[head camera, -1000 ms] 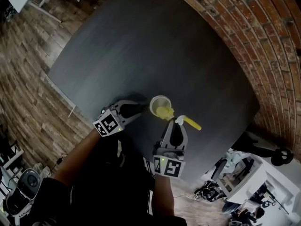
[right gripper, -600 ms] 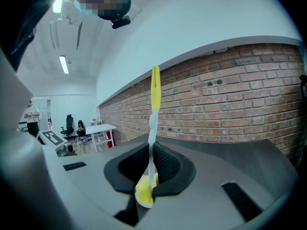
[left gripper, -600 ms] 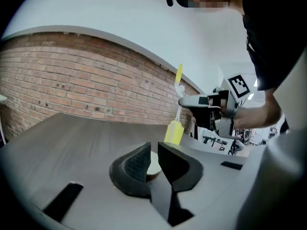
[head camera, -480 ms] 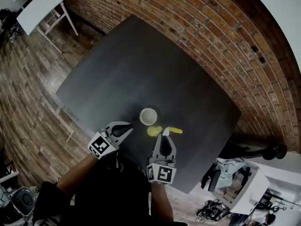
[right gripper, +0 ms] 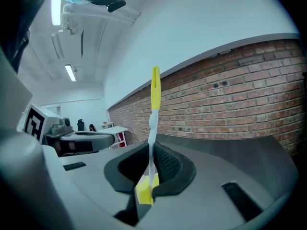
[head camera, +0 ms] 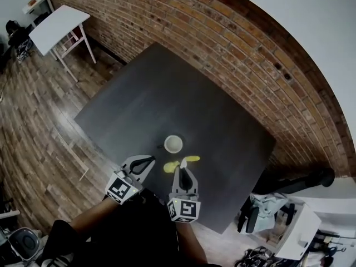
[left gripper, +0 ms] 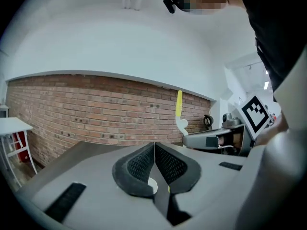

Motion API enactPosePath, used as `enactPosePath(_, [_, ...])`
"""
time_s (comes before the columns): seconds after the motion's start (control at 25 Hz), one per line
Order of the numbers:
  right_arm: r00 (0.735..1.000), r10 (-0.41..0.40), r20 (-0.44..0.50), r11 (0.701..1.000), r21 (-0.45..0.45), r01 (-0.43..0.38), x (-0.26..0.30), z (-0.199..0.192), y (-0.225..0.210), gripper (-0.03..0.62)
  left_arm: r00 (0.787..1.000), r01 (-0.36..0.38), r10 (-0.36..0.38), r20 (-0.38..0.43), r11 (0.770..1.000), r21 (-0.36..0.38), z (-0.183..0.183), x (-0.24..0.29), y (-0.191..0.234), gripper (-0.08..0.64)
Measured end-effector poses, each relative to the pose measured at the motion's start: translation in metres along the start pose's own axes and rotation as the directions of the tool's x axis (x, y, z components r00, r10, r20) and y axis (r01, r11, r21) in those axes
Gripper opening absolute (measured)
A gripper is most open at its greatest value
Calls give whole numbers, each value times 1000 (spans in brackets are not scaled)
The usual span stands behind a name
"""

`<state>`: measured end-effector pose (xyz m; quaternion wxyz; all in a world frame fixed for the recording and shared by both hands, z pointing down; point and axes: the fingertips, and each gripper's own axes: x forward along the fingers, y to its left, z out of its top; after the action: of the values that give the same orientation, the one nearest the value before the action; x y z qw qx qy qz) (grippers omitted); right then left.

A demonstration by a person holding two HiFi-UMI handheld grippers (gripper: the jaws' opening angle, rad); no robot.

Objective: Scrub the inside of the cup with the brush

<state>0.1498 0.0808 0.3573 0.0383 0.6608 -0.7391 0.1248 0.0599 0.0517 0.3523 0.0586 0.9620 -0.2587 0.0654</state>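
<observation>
Brick wall: one brick wall (head camera: 233,49), running behind the table from 10 o'clock round to 3 o'clock.
Big table: one dark table (head camera: 167,93), with corners pointing to 12, 3, 6 and 9 o'clock.
Small table: one white table (head camera: 58,22), far off at 10 o'clock on the wood floor.
Claws: two.
Left gripper (head camera: 149,161): shut tight, pads touching, nothing in it.
Right gripper (head camera: 182,170): pinched on the thin white neck of the brush.
Brush: one yellow brush (head camera: 191,159), just beside the cup at 6 o'clock, not touching it.
Cup: one pale cup (head camera: 173,144), upright, alone on the near half of the table.
Change: a second ago the brush head was at the cup's rim, and now it is out.
Change too: the left claw was wider and right by the cup, and now it is closed and pulled back to 7 o'clock.
Edges: the near table edge is close behind both claws, at 6 o'clock.
Room: wide bare tabletop lies from the cup toward 12 o'clock.
</observation>
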Motion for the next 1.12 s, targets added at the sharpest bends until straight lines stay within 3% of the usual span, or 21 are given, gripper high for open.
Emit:
enactPosePath(0.24, [999, -36, 15, 999, -2, 36, -5, 5, 15, 46, 999, -22, 22, 26, 1000, -2, 14, -19, 19, 40])
enactPosePath(0.64, [994, -108, 13, 994, 10, 108, -8, 2, 25, 46, 998, 48, -48, 33, 999, 13, 18, -24, 28, 40])
enactPosePath(1.12, [991, -131, 10, 991, 0, 131, -4, 4, 26, 46, 995, 83, -83, 57, 997, -4, 20, -22, 32, 40])
